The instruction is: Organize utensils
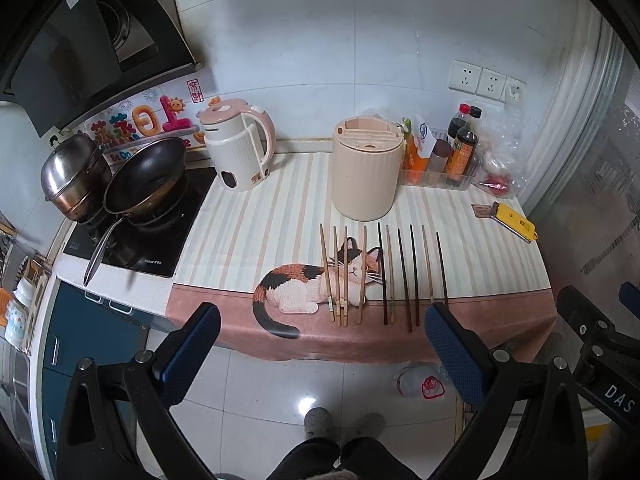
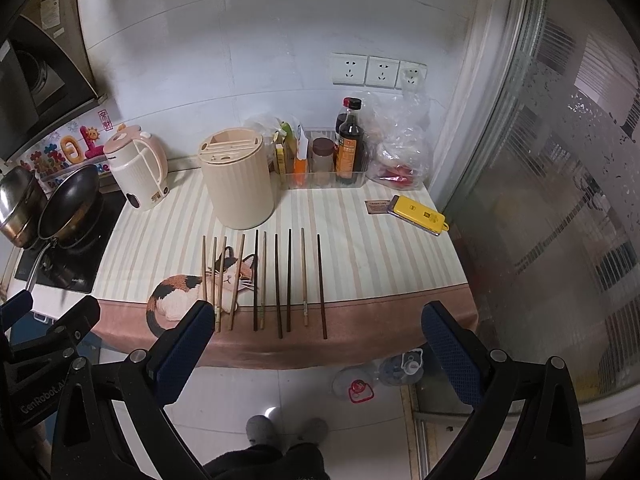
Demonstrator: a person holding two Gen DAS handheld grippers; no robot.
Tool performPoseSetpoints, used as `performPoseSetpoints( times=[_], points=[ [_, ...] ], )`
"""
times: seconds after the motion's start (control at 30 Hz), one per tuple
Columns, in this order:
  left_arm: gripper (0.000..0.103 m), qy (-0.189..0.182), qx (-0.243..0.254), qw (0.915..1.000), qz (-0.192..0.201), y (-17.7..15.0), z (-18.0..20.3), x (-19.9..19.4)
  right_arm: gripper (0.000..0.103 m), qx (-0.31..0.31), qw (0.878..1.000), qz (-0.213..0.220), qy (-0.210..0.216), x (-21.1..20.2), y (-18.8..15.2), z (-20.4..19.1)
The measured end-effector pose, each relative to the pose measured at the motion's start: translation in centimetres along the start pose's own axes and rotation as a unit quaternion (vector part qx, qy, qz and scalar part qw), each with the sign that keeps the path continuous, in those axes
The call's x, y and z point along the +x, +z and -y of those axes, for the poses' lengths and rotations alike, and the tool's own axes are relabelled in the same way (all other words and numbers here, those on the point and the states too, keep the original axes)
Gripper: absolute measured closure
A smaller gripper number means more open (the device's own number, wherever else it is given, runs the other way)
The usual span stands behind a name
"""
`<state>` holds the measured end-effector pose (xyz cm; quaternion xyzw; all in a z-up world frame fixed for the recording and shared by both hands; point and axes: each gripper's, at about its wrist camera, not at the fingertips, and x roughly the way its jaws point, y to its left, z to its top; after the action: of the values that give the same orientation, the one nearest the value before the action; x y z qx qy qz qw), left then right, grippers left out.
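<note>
Several chopsticks point(image 1: 384, 274) lie side by side on the striped cat mat point(image 1: 280, 216), light wooden ones on the left, dark ones on the right; they also show in the right wrist view point(image 2: 276, 284). A cream utensil holder point(image 1: 366, 172) with slots in its lid stands just behind them, also in the right wrist view point(image 2: 238, 180). My left gripper point(image 1: 320, 344) is open and empty, held in front of the counter edge. My right gripper point(image 2: 318, 344) is open and empty, also before the counter edge, to the right of the left one.
A pink kettle point(image 1: 238, 148) stands left of the holder. A wok point(image 1: 146, 180) and a steel pot point(image 1: 74, 176) sit on the hob at far left. A tray of bottles point(image 1: 460, 156), a plastic bag point(image 2: 400, 148) and a yellow tool point(image 1: 514, 222) are at the back right. A glass wall point(image 2: 560, 200) bounds the right.
</note>
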<state>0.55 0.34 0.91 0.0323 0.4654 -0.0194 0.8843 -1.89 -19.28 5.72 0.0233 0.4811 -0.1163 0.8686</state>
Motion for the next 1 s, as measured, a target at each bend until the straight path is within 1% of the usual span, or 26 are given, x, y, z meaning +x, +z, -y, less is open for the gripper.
performPoseSetpoints(
  times=[0.4, 1.0],
  points=[
    [0.0, -0.001, 0.002, 1.0, 0.007, -0.76, -0.69, -0.7, 0.0, -0.001, 1.0, 0.001, 0.0, -0.07, -0.05, -0.23],
    [0.0, -0.004, 0.001, 1.0, 0.005, -0.76, -0.64, -0.87, 0.0, -0.001, 1.0, 0.002, 0.002, -0.53, 0.03, -0.63]
  ],
)
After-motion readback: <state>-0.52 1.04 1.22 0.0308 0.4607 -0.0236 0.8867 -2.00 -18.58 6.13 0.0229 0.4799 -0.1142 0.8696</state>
